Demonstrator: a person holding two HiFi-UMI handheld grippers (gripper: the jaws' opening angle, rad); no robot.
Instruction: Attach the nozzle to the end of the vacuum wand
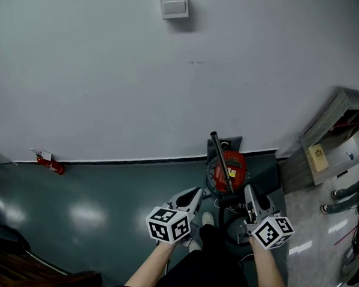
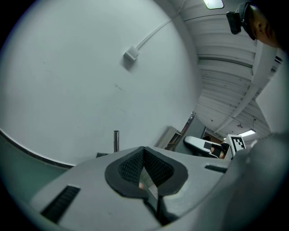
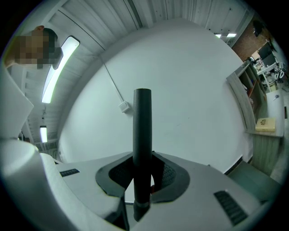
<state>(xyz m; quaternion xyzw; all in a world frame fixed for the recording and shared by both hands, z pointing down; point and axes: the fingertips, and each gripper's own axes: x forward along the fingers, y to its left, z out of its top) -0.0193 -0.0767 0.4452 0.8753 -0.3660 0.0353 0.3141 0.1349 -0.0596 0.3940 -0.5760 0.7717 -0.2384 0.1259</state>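
Holding step: right claw (image 3: 143, 179) pinches vacuum wand (image 3: 142, 122) upright; left claw (image 2: 144, 168) pressed together, empty. No nozzle visible; fetching it likely next.

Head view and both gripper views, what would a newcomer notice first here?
The red vacuum sits against the white wall, its metal wand sticking up. Next comes the right tool, clamped on an upright black tube, probably the nozzle. The left tool is shut and empty.
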